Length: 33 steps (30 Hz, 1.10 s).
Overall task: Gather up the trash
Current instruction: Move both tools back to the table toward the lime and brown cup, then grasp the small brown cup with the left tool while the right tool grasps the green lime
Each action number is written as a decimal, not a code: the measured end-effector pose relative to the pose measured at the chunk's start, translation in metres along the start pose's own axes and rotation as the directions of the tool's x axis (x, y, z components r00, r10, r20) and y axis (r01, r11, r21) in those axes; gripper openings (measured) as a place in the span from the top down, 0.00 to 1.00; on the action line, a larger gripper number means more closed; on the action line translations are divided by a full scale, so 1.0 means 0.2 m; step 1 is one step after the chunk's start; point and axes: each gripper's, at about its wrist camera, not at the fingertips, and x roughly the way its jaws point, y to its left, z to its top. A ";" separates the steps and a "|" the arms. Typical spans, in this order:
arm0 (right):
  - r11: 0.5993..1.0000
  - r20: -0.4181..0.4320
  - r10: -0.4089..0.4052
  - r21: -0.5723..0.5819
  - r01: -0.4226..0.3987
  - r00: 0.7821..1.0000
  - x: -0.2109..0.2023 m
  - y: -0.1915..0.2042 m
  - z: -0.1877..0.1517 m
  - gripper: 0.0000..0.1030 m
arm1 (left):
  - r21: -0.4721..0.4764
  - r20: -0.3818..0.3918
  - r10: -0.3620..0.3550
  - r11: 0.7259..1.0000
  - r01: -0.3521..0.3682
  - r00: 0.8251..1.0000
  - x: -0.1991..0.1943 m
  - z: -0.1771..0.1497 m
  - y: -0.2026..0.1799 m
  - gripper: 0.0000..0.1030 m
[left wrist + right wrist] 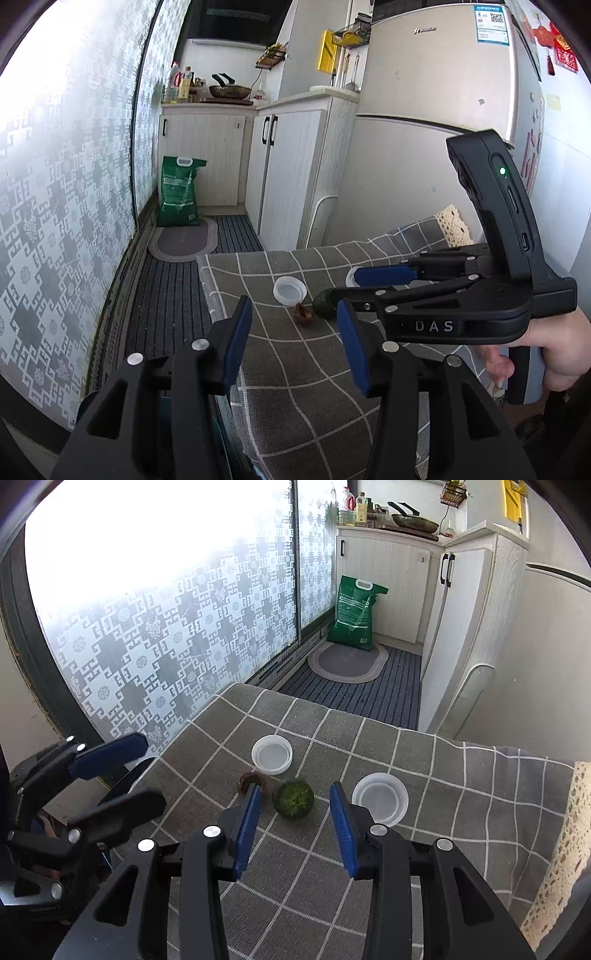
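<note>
In my right wrist view, my left gripper sits at the far left of the frame, its blue pads spread apart and holding nothing, out past the table's edge in front of the patterned window. Moving right, the checked cloth fills the lower middle. On it a white lid lies rim-up just left of centre, and below it a brown shell is partly hidden behind my right gripper's left pad. Just beside that sits a green peel, dead centre, lying between and just beyond the tips of my right gripper, whose jaws stand wide and touch nothing. Right of the peel a second lid rests close by the other pad. A green bag leans against the cabinets in the upper right. In my left wrist view, my own pads frame the cloth at bottom centre, parted and empty; the first lid, shell and peel cluster in the middle, and my right gripper reaches in from the right edge over the peel, my hand on its grip, the fridge behind it.
</note>
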 end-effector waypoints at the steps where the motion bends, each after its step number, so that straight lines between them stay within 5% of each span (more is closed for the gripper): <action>1: 1.000 -0.006 -0.003 -0.010 0.003 1.000 0.02 0.00 0.01 0.62 | -0.004 -0.010 0.011 1.000 -0.011 1.000 0.02 0.00 0.01 0.51; 8: 0.999 -0.051 0.024 -0.024 -0.025 0.998 0.10 -0.02 0.02 0.63 | -0.009 -0.054 0.013 1.000 -0.013 0.998 0.09 0.01 0.03 0.53; 14: 0.998 -0.061 0.051 -0.034 -0.053 0.997 0.12 -0.02 0.03 0.76 | -0.025 -0.107 0.012 1.000 -0.014 0.994 0.17 0.01 0.03 0.58; 22: 0.997 0.012 0.071 0.034 -0.072 0.997 -0.04 -0.14 -0.01 0.76 | -0.020 -0.160 -0.030 0.999 0.027 0.987 0.23 0.02 -0.04 0.58; 33: 0.993 0.047 0.093 0.067 -0.096 0.995 -0.14 -0.24 -0.08 0.76 | 0.130 -0.236 0.142 0.985 -0.114 0.961 0.36 0.04 -0.15 0.61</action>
